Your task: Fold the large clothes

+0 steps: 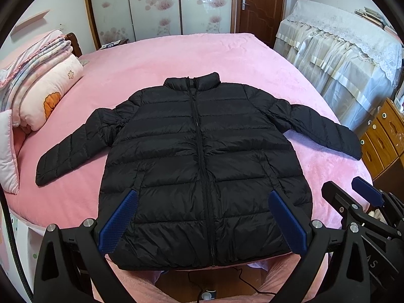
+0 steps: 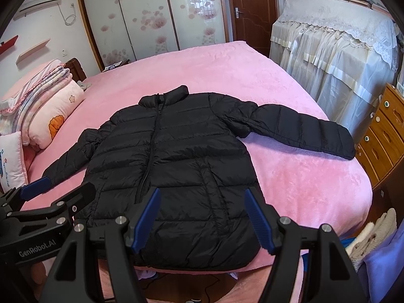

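Observation:
A black puffer jacket (image 1: 202, 156) lies flat and zipped, front up, on the pink bed (image 1: 202, 55), collar away from me, both sleeves spread out to the sides. It also shows in the right wrist view (image 2: 176, 166). My left gripper (image 1: 202, 202) is open and empty, held above the jacket's hem. My right gripper (image 2: 202, 199) is open and empty, above the hem's right part. The right gripper shows at the right edge of the left wrist view (image 1: 353, 192). The left gripper shows at the left of the right wrist view (image 2: 60, 186).
Folded quilts and pillows (image 1: 38, 88) are stacked at the bed's left. A lace-covered piece of furniture (image 1: 341, 58) and a wooden drawer chest (image 1: 383, 139) stand to the right. Wardrobe doors (image 1: 156, 7) and a brown door lie behind. A cable (image 1: 242, 280) lies on the floor below the bed edge.

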### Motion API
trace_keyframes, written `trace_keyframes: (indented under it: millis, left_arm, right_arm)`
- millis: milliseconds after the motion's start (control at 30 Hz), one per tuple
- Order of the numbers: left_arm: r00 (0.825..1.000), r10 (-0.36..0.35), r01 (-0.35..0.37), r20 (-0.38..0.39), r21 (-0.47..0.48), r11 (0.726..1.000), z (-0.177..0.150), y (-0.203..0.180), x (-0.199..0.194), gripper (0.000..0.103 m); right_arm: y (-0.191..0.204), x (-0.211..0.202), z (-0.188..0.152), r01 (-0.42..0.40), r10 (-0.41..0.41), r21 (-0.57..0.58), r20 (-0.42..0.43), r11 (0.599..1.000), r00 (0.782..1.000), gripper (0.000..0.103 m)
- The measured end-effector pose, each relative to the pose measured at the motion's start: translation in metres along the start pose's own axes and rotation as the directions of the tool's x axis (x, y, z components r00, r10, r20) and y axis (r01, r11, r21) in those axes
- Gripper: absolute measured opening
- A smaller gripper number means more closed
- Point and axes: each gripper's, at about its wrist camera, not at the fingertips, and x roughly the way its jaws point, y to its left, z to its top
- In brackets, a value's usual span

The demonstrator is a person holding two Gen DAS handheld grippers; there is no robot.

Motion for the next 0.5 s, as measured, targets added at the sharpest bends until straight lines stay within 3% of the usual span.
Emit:
trace_keyframes:
  millis: [267, 500]
  left_arm:
    - [1.000, 0.023, -0.023, -0.021, 0.017, 1.000, -0.0011, -0.0029, 0.0020, 0.103]
    - [1.000, 0.000, 0.000, 0.002, -0.001, 1.000, -0.0007, -0.0029, 0.0022, 0.103]
  right_arm:
    - [-0.0016, 0.0006, -0.0001, -0.002, 0.002, 0.000, 0.000, 1.000, 1.000, 0.069]
    - [-0.0015, 0.0005, 0.0001, 0.000, 0.000, 0.001, 0.000, 1.000, 1.000, 0.069]
